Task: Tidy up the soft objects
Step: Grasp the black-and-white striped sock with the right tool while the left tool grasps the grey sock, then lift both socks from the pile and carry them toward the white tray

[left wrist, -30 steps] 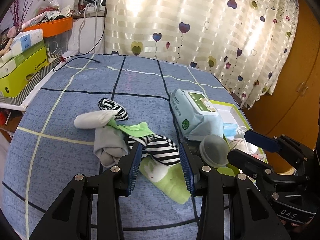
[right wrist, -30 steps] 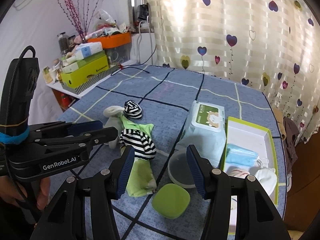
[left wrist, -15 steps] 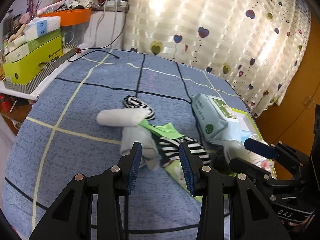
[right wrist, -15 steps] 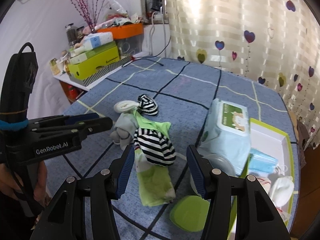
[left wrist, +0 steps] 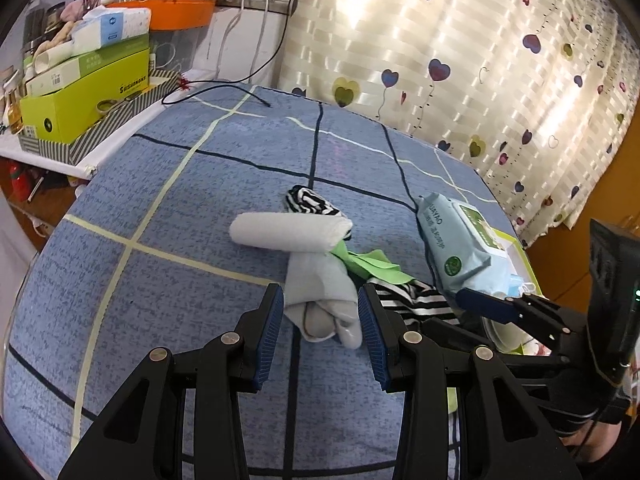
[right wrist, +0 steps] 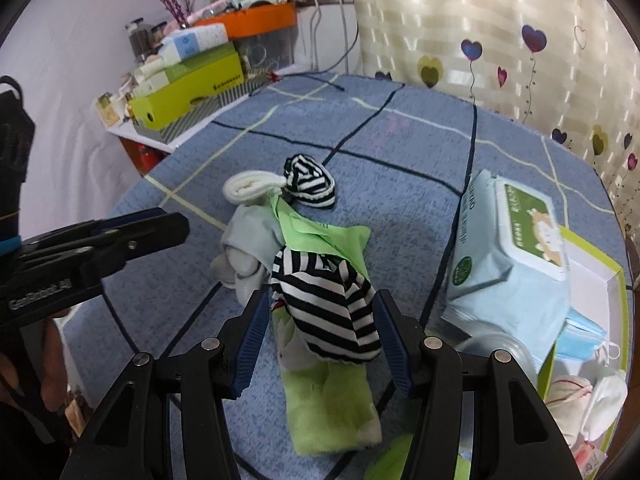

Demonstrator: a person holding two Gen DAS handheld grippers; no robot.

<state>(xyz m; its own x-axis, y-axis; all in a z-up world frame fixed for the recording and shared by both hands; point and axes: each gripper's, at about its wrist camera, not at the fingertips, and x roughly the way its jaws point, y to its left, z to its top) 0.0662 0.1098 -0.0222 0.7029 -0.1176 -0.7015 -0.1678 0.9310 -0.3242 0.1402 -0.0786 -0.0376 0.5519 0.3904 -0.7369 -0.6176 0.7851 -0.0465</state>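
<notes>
A heap of socks lies on the blue checked cloth. My left gripper [left wrist: 320,326] is open, its jaws either side of the grey sock [left wrist: 322,300]. A white rolled sock [left wrist: 288,232] and a small striped sock [left wrist: 310,202] lie beyond it. My right gripper [right wrist: 318,334] is open around the black-and-white striped sock [right wrist: 332,304], which lies on a green sock [right wrist: 332,412]. The grey sock [right wrist: 248,248] is to its left. Neither gripper holds anything.
A blue wet-wipes pack [right wrist: 508,248] leans on a white tray with a green rim [right wrist: 596,280] holding face masks at the right. Green boxes [left wrist: 84,96] and clutter stand on a shelf at the far left. A heart-print curtain hangs behind.
Both grippers moved forward and down toward the socks. The left shifted left from the striped sock to the grey sock. The right closed in on the striped sock.
</notes>
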